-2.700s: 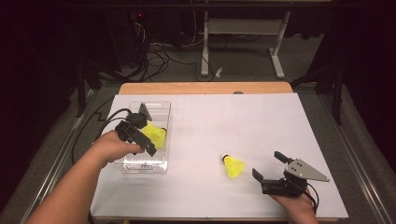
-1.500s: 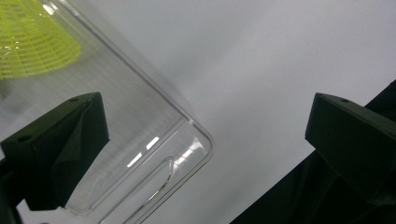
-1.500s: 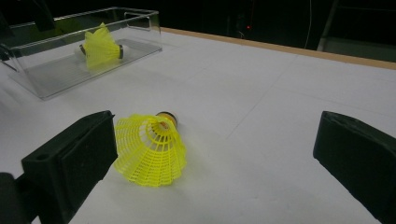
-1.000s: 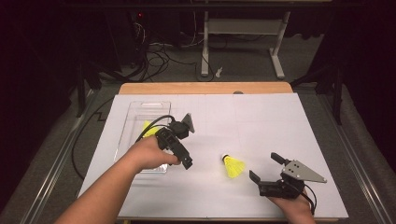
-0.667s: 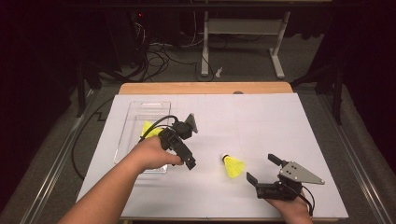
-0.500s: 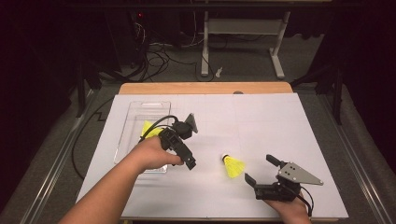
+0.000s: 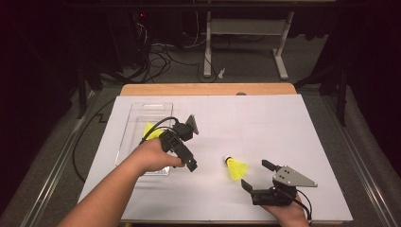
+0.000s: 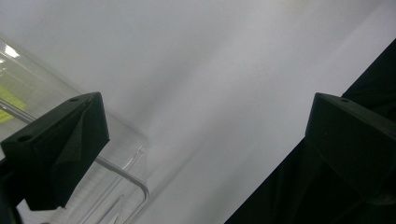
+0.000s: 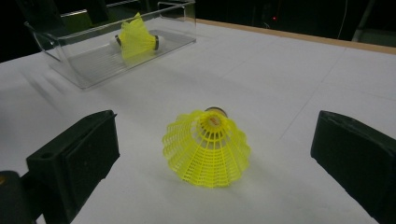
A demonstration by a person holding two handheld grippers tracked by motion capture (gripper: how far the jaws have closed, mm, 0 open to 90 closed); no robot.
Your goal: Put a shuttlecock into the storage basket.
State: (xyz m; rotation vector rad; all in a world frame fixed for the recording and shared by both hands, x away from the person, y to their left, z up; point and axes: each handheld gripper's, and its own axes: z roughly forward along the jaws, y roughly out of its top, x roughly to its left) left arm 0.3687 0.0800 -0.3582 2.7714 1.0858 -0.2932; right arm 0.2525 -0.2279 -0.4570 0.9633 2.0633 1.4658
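Note:
A yellow shuttlecock (image 7: 235, 168) (image 9: 208, 147) stands on the white table, cork up. My right gripper (image 7: 256, 174) (image 9: 215, 154) is open just behind it, one jaw on either side and not touching. A second yellow shuttlecock (image 7: 150, 130) (image 9: 135, 37) lies in the clear plastic tray (image 7: 142, 113) (image 9: 70, 60) at the left. Just right of the tray's near corner (image 8: 130, 177), my left gripper (image 7: 191, 145) (image 8: 205, 140) hovers open and holds nothing.
White paper (image 7: 265, 123) covers the table, with a wooden strip (image 7: 208, 89) along the far edge. A black cable (image 7: 90, 137) trails off the left side. Table legs and cables (image 7: 208, 47) stand on the floor beyond.
The left gripper let go of its shuttlecock in the tray and moved right, out past the tray's near corner. The right gripper crept left toward the shuttlecock on the table.

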